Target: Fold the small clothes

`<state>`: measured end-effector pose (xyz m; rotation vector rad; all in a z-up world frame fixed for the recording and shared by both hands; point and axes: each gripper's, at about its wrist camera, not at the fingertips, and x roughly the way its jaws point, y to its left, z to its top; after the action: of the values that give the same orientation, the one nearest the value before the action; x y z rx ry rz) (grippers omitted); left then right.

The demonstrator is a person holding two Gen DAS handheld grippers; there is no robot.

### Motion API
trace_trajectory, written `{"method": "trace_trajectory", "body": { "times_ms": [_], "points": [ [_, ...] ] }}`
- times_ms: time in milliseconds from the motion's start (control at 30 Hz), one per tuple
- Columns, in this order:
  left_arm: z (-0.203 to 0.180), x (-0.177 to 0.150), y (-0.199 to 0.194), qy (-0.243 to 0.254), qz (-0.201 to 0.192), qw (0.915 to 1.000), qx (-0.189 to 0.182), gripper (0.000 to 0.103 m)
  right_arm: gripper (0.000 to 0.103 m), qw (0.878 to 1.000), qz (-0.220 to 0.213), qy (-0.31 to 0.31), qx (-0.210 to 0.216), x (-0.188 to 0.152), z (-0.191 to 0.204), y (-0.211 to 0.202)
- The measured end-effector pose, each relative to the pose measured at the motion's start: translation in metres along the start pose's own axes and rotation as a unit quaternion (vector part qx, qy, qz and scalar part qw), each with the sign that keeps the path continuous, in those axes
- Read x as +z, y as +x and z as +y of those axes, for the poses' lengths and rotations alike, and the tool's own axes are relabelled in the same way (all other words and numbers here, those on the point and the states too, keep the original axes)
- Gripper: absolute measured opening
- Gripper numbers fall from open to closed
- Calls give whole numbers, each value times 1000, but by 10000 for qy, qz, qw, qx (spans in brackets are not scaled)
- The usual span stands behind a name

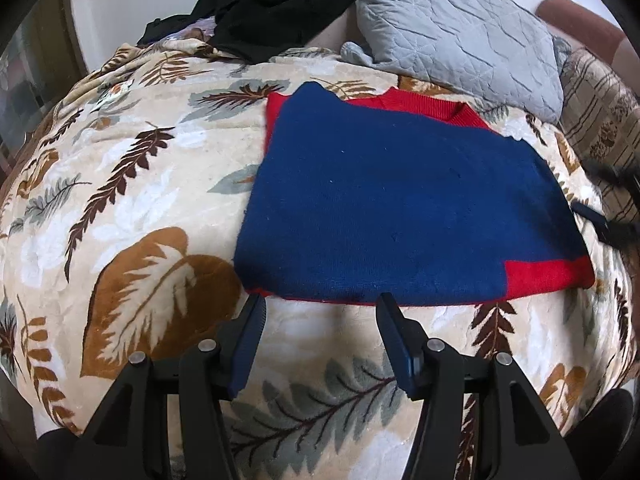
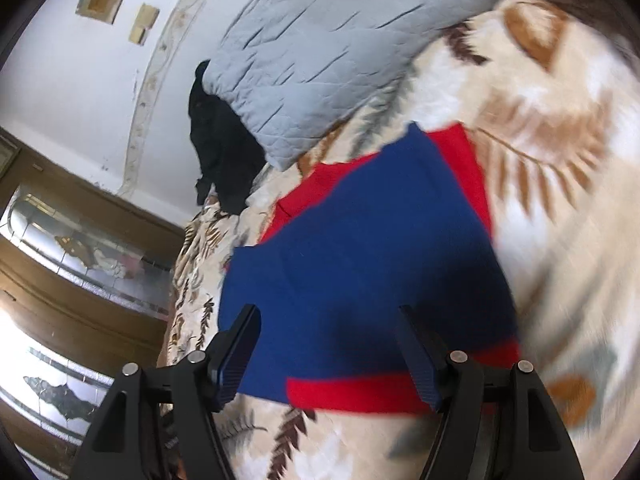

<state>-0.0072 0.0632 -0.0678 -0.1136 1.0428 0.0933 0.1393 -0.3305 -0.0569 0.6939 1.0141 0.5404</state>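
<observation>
A small blue and red knit garment point(image 1: 404, 196) lies flat and folded on a leaf-patterned blanket point(image 1: 132, 184). My left gripper point(image 1: 320, 302) is open and empty, its fingertips just short of the garment's near edge. In the right wrist view the same garment point(image 2: 360, 264) fills the middle, with a red band along its near edge. My right gripper point(image 2: 330, 314) is open and empty, hovering over the garment's near corner; that view is blurred. The right gripper also shows as a dark blur at the right edge of the left wrist view point(image 1: 612, 208).
A grey quilted pillow point(image 1: 456, 28) lies behind the garment, also seen in the right wrist view point(image 2: 320, 52). A black pile of clothing point(image 1: 264, 4) sits at the back left. A striped cushion point(image 1: 600, 120) is at the right. A wooden cabinet with glass point(image 2: 72, 256) stands beyond the bed.
</observation>
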Motion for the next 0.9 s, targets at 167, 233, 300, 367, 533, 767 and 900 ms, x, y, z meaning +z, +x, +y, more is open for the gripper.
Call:
{"method": "trace_trajectory", "body": {
  "times_ms": [167, 233, 300, 367, 533, 767, 900],
  "points": [
    [3, 5, -1, 16, -17, 9999, 128, 58, 73, 9975, 379, 589, -97, 49, -39, 51],
    [7, 8, -5, 24, -122, 9997, 207, 58, 72, 9908, -187, 1338, -67, 59, -75, 35],
    [11, 10, -5, -12, -164, 9995, 255, 58, 73, 9853, -499, 1635, -87, 59, -83, 17],
    [14, 12, -1, -91, -92, 9997, 206, 58, 73, 9914, -634, 1079, -376, 54, -61, 1],
    [11, 9, -9, -79, -159, 9998, 81, 58, 73, 9946, -677, 764, -193, 12, -35, -26],
    [11, 12, -16, -146, -284, 9995, -5, 58, 73, 9942, -420, 983, 100, -71, -33, -40],
    [6, 26, -9, -234, -350, 9991, -66, 58, 73, 9883, -366, 1482, 46, -93, -49, -30]
  ]
}}
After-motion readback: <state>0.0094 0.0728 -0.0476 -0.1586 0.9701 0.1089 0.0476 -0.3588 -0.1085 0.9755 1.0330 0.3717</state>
